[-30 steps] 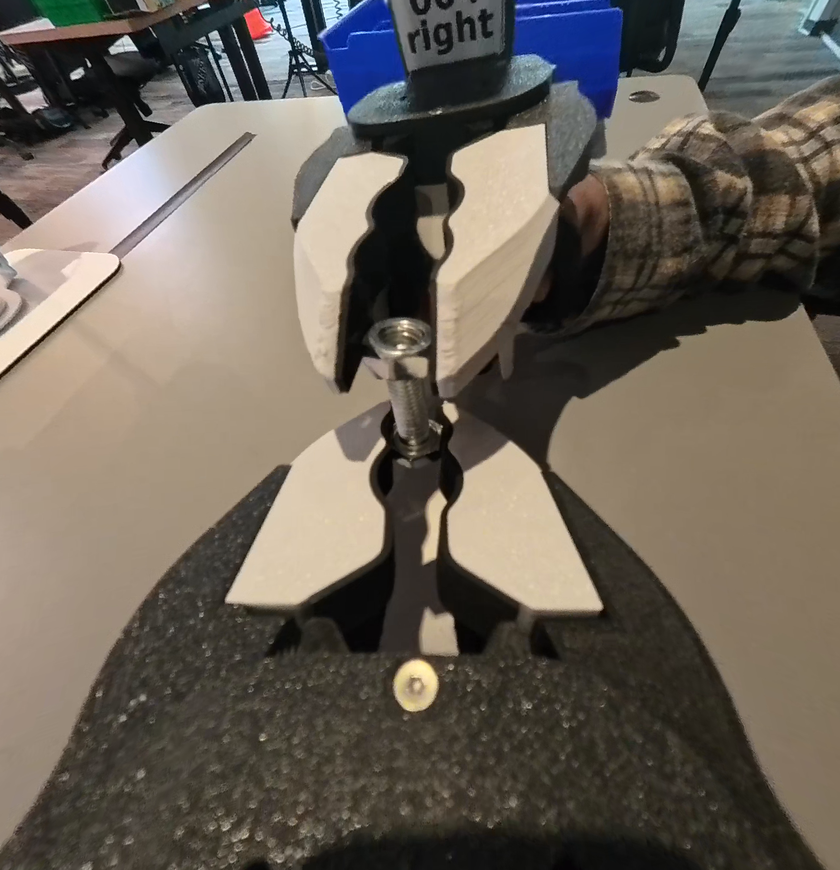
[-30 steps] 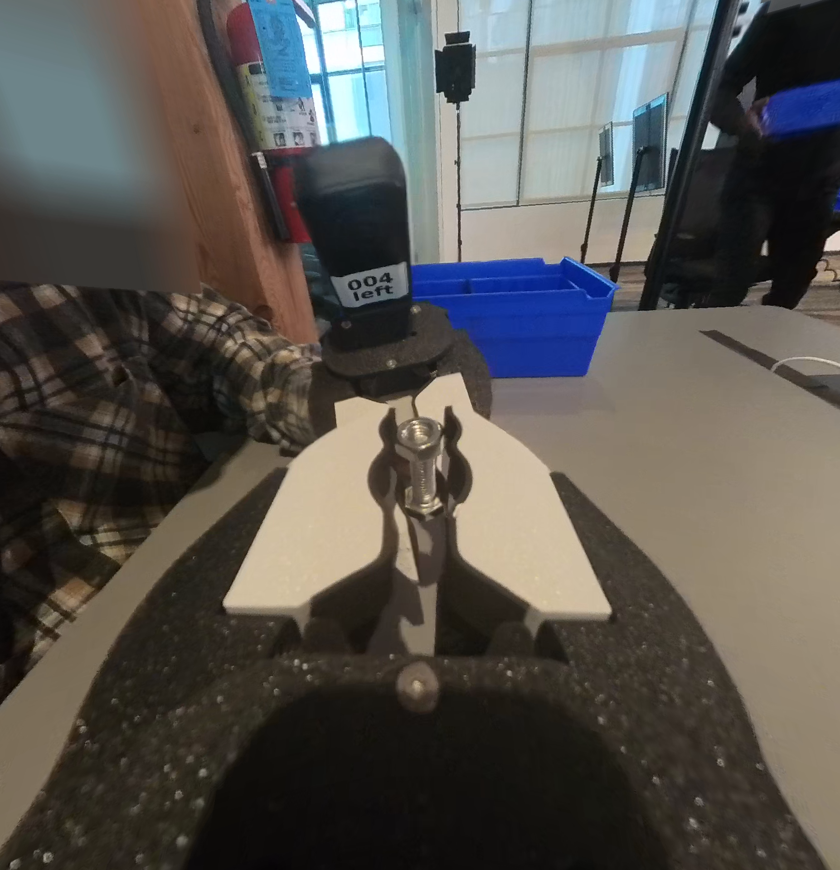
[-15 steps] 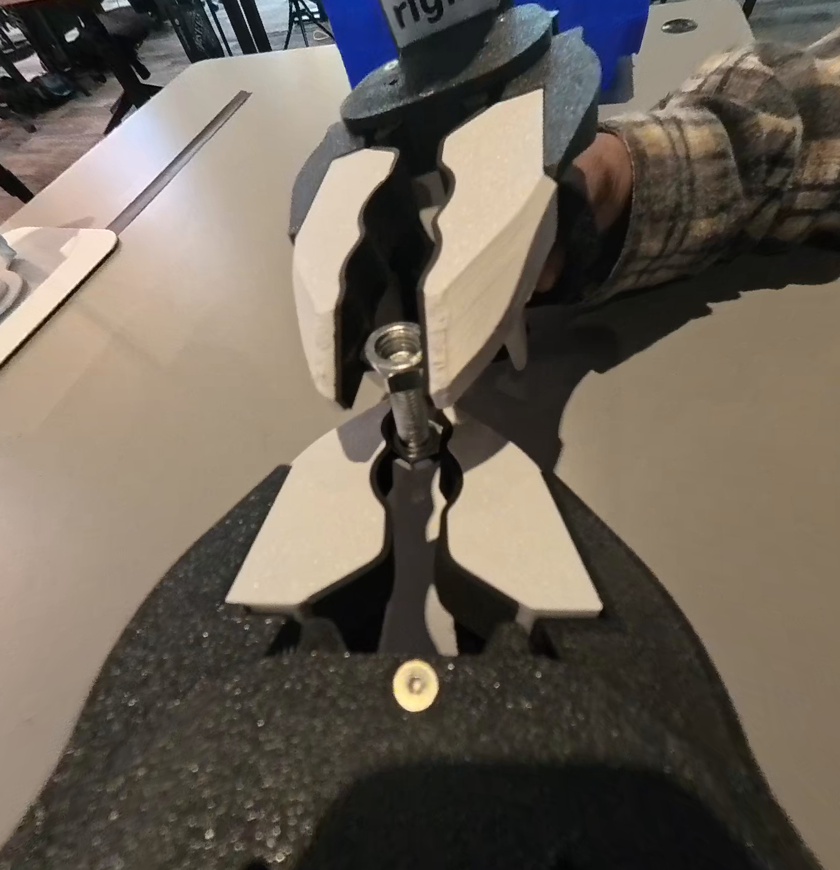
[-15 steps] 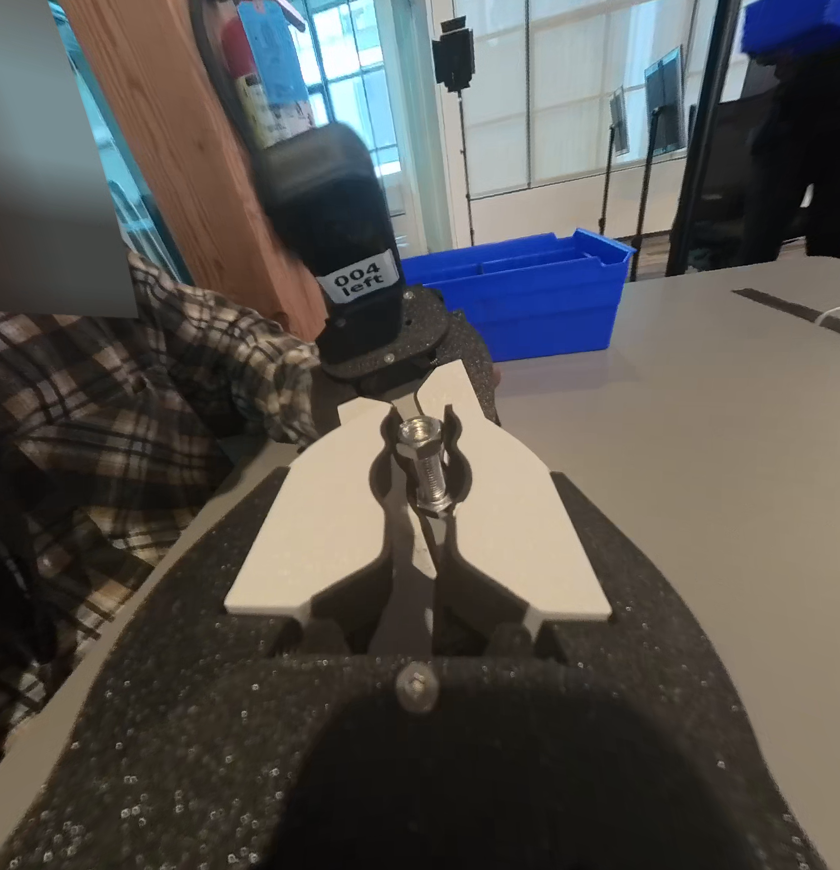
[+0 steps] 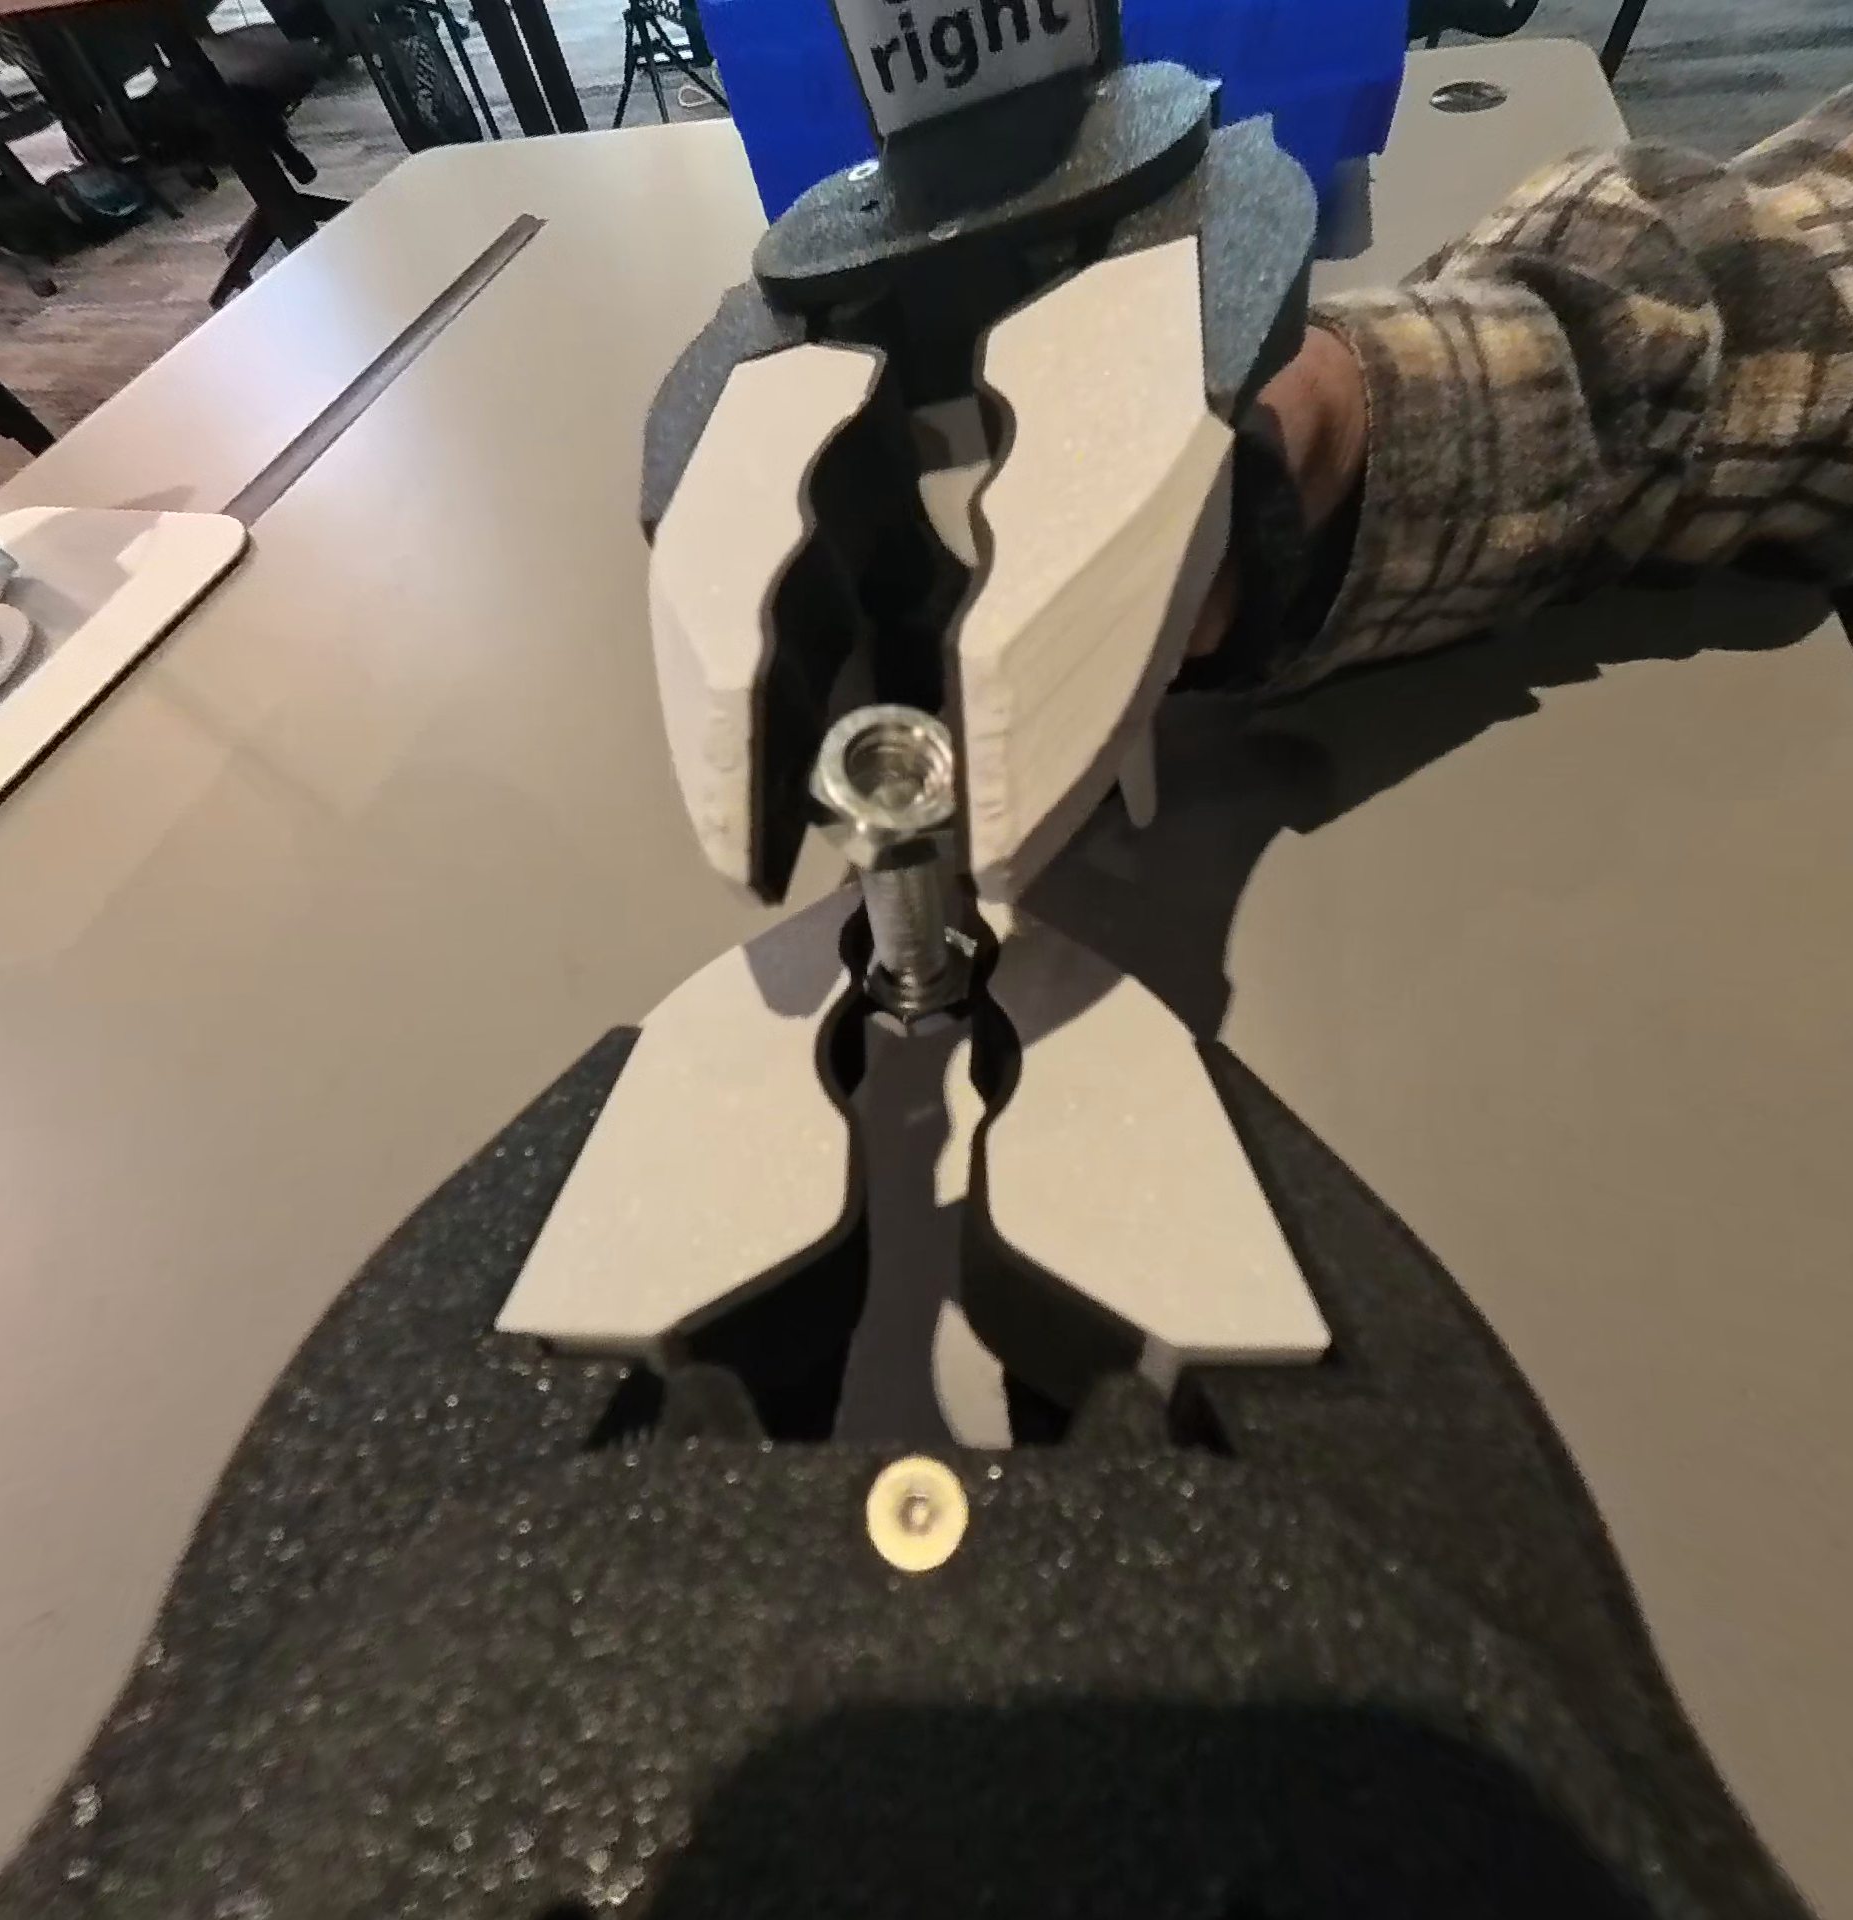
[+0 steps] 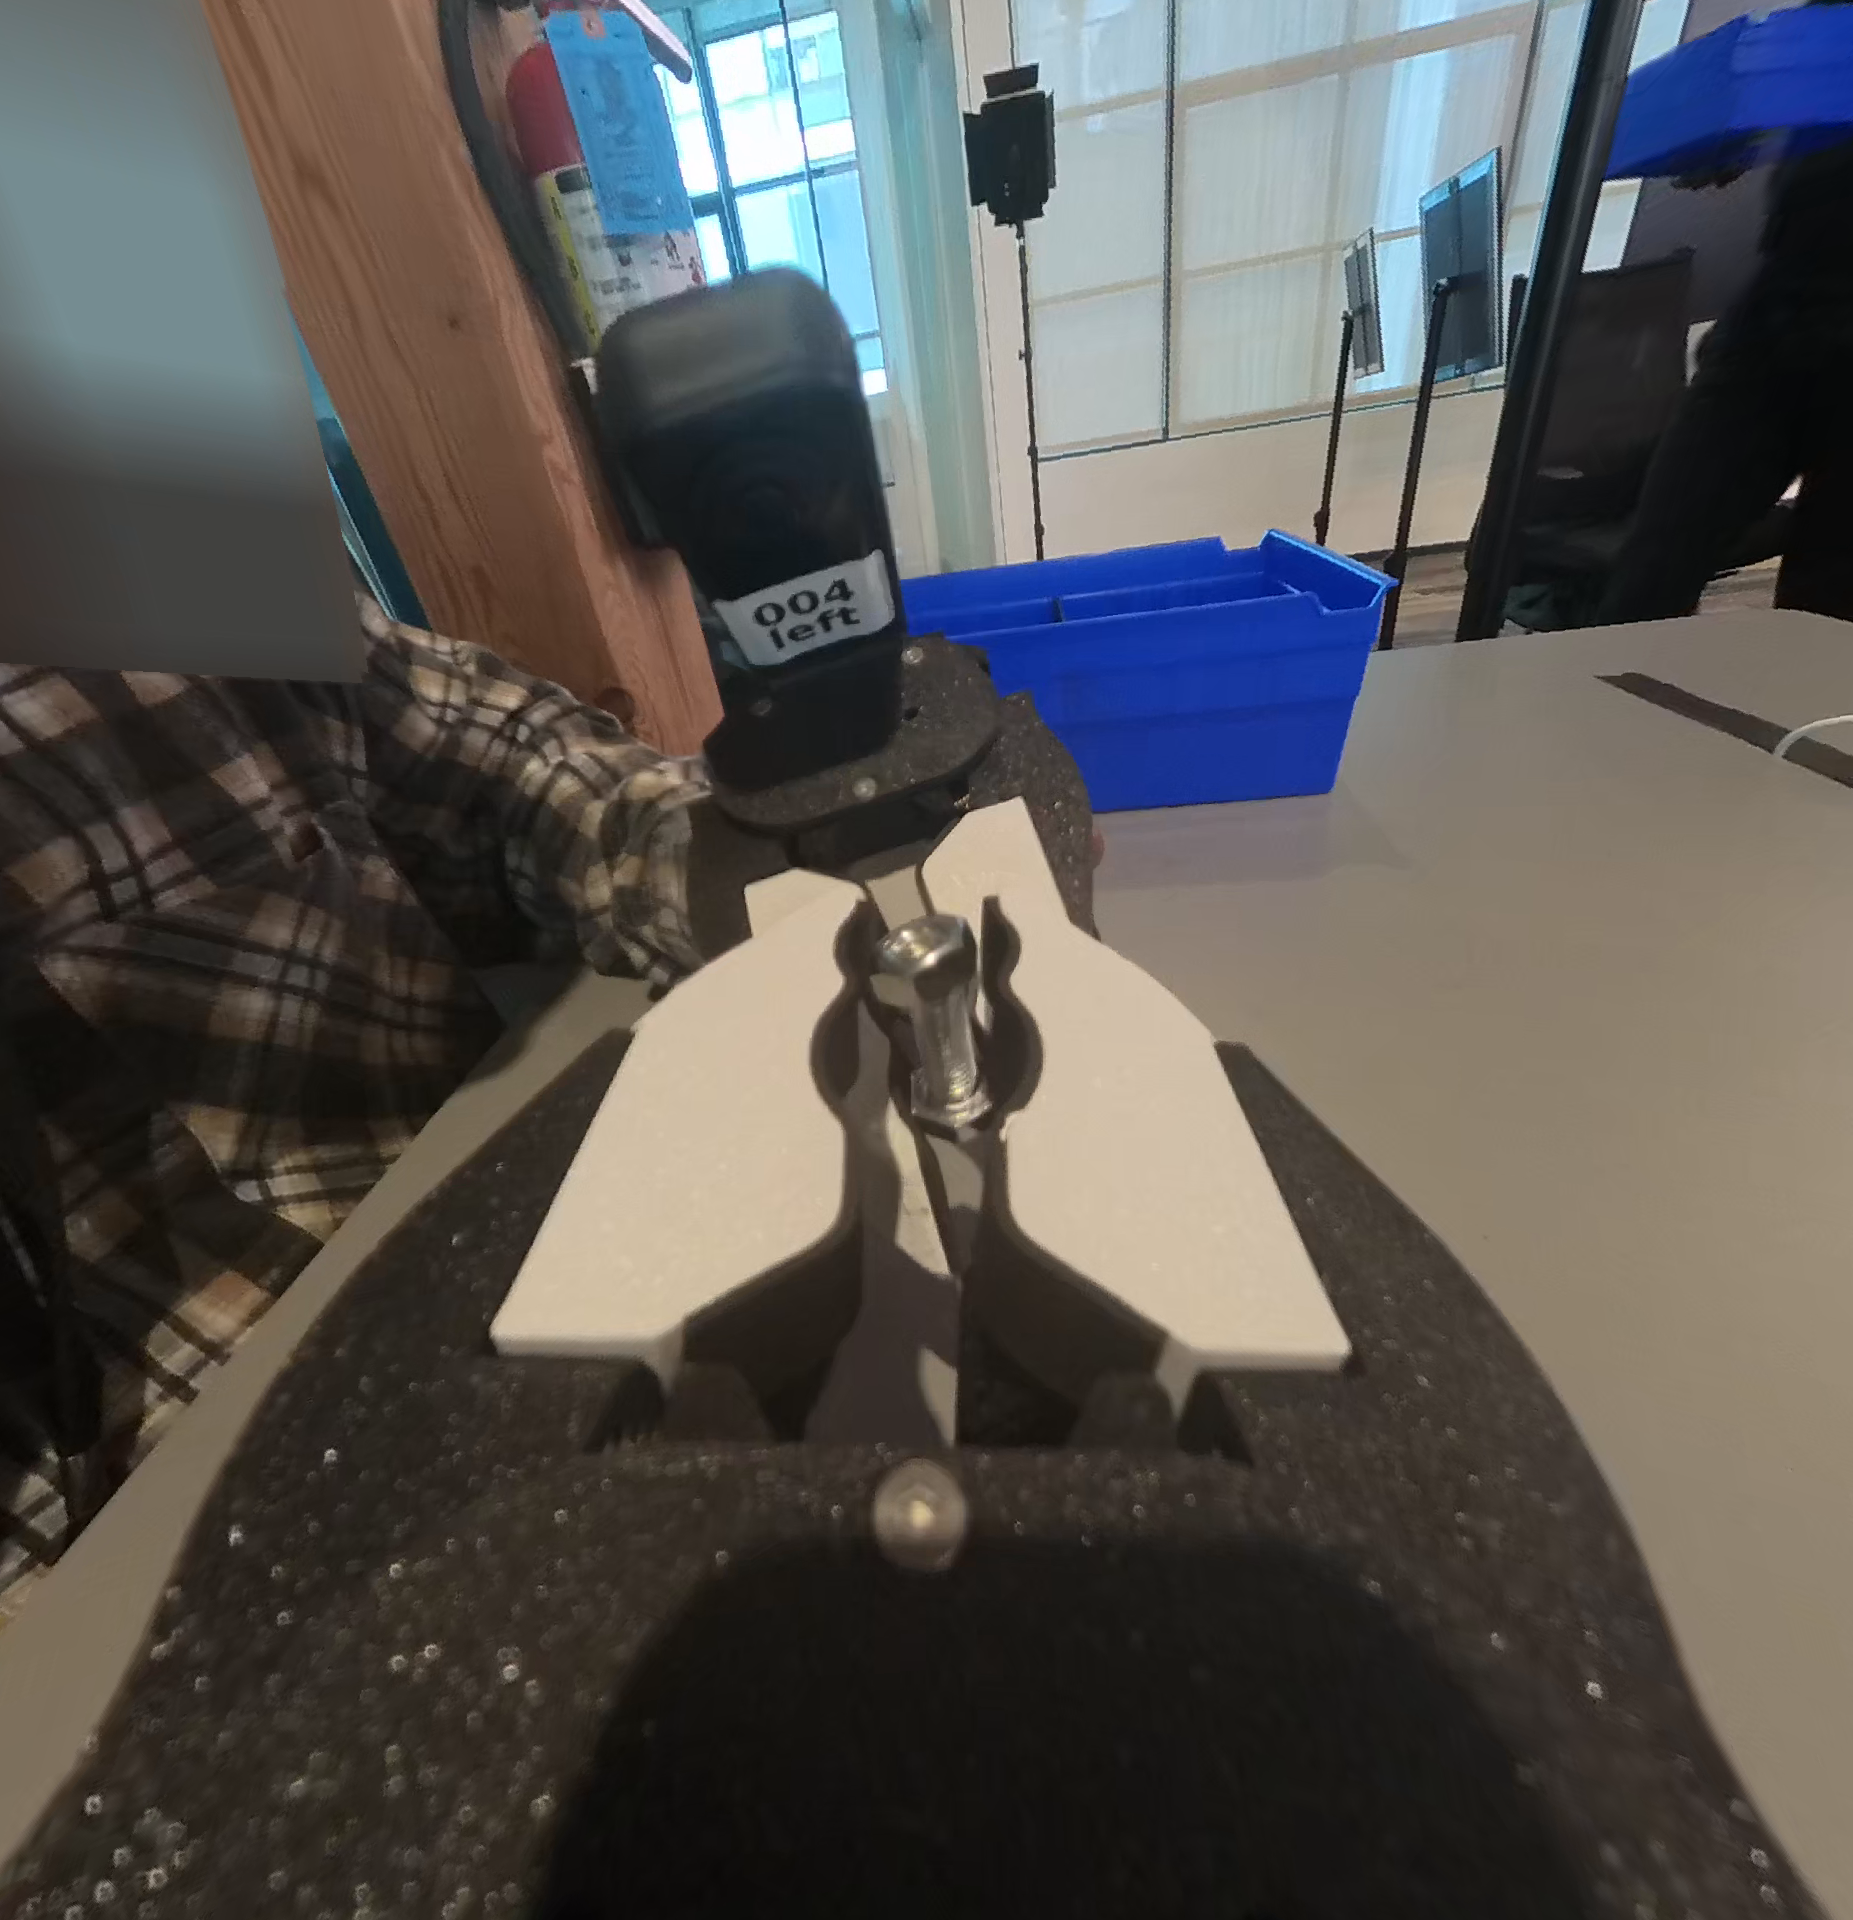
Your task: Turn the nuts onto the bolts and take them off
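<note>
While gripped, silvery threaded bolt (image 5: 904, 925).

Shiny threaded metal bolt (image 5: 906, 925) w/ bright steel nut (image 5: 880, 781), matt smooth grey table (image 5: 382, 831), glossy blue plastic bin (image 6: 1161, 686) upper right, plaid cloth sleeve (image 5: 1587, 395), rough wood post (image 6: 434, 343) upper left

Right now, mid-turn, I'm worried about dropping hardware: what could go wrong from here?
1. The bolt is carried only between the left gripper and right gripper; if either grip loosens, it could drop onto the table.
2. In the right wrist view the bolt sits tilted against that gripper's axis, so the nut might bind or cross-thread.
3. A gap shows beside the nut, so the right gripper may slip around it.
</note>
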Tool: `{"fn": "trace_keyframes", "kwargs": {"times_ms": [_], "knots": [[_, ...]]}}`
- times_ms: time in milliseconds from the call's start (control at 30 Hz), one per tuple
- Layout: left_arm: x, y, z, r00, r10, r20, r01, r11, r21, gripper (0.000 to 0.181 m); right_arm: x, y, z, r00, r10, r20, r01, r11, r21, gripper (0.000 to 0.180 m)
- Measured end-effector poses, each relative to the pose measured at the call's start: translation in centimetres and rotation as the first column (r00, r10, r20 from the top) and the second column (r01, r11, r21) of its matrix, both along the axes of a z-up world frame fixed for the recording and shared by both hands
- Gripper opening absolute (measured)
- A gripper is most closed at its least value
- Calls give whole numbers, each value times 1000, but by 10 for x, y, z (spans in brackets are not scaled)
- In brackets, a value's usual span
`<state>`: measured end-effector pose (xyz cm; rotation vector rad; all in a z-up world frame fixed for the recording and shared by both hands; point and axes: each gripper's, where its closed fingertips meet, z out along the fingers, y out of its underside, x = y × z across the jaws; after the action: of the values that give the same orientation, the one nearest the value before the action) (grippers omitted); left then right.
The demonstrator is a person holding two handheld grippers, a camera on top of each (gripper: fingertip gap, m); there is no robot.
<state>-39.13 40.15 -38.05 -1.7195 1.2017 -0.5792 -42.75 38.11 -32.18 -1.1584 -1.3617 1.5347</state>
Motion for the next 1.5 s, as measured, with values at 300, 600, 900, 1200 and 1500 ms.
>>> {"fn": "trace_keyframes", "kwargs": {"times_ms": [300,600,900,1200,1500], "knots": [[0,-1,-2,1000,-6,-9,6,1000,-3,15,2,-1,2,999,31,-30,-33,998,-59,18],[-13,9,-2,999,43,-15,-43,999,-29,15,46,53,-17,937,-186,297,139,975,175,18],[-21,14,3,998,62,-14,-62,998,-25,15,78,72,-97,696,-203,689,-8,957,290,18],[-24,15,11,997,54,52,-52,998,-43,15,84,75,-117,653,-201,730,-48,951,305,19],[-20,13,12,996,38,84,-34,998,-52,15,85,74,-117,666,-204,718,-59,945,322,28]]}}
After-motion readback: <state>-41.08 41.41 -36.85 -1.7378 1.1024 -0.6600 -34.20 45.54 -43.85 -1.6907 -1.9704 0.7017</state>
